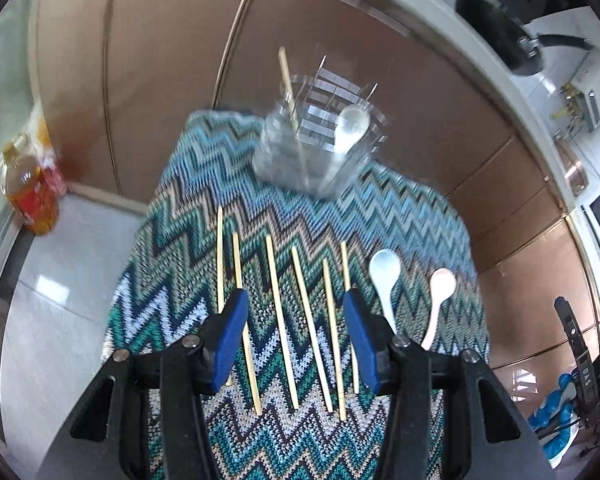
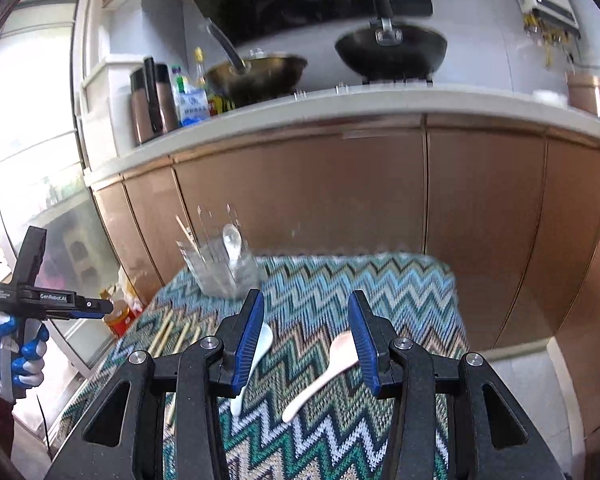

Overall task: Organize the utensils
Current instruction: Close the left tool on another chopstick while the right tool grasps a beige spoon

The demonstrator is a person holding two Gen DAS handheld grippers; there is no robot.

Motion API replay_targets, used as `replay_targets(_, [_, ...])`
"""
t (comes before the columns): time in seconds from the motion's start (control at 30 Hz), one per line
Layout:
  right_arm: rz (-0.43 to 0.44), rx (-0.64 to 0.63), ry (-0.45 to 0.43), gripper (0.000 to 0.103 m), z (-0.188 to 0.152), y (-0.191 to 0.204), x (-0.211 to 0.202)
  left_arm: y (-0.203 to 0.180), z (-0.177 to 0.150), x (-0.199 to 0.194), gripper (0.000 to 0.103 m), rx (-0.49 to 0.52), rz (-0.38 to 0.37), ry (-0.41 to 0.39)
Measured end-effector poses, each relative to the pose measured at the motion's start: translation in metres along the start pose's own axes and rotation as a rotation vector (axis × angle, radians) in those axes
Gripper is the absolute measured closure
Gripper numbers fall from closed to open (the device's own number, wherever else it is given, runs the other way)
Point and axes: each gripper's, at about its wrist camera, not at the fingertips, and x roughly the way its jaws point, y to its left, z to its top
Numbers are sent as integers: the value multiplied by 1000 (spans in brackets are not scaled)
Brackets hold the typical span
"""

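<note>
Small table under a blue-green zigzag knitted cloth (image 1: 228,184), set before copper-brown cabinet doors. At its far end stands a clear plastic divided utensil holder (image 1: 320,148), already taking one pale wooden chopstick (image 1: 289,88) upright and a translucent white spoon (image 1: 350,128), bowl up; slots look meant to sort by type. Six more pale wooden chopsticks (image 1: 282,320) lie side by side on the cloth, roughly parallel, likely laid out so each can be picked singly. Just right of them, a white plastic spoon (image 1: 385,276) and a pale pink plastic spoon (image 1: 440,292), bowls toward the holder. Left gripper (image 1: 296,304) hangs over the chopstick row, blue pads spread wide, nothing between them; several sticks fall within its span. Right gripper (image 2: 306,312) likewise spread and empty, poised above the two spoons, the pink one nearest its right pad; judged next pick. Division of labour seems left for sticks, right for spoons. Writing: "GenRobot.AI" on the left gripper's body in the right view; "DAS" on a black bar at the left view's right edge. Amber oil bottle (image 1: 28,188) on the floor, label unreadable.
</note>
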Motion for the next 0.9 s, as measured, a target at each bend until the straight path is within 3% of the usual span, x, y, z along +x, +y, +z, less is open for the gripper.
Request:
replay_targets(0.2, [15, 46, 93, 60, -19, -22, 33, 7, 11, 45, 59, -28, 33, 92])
replay_targets(0.47, [26, 79, 156, 60, -31, -42, 62, 20, 25, 97, 72, -61, 113, 178])
replay_targets(0.9, [31, 101, 213, 60, -43, -58, 93, 38, 39, 132, 84, -90, 176, 228])
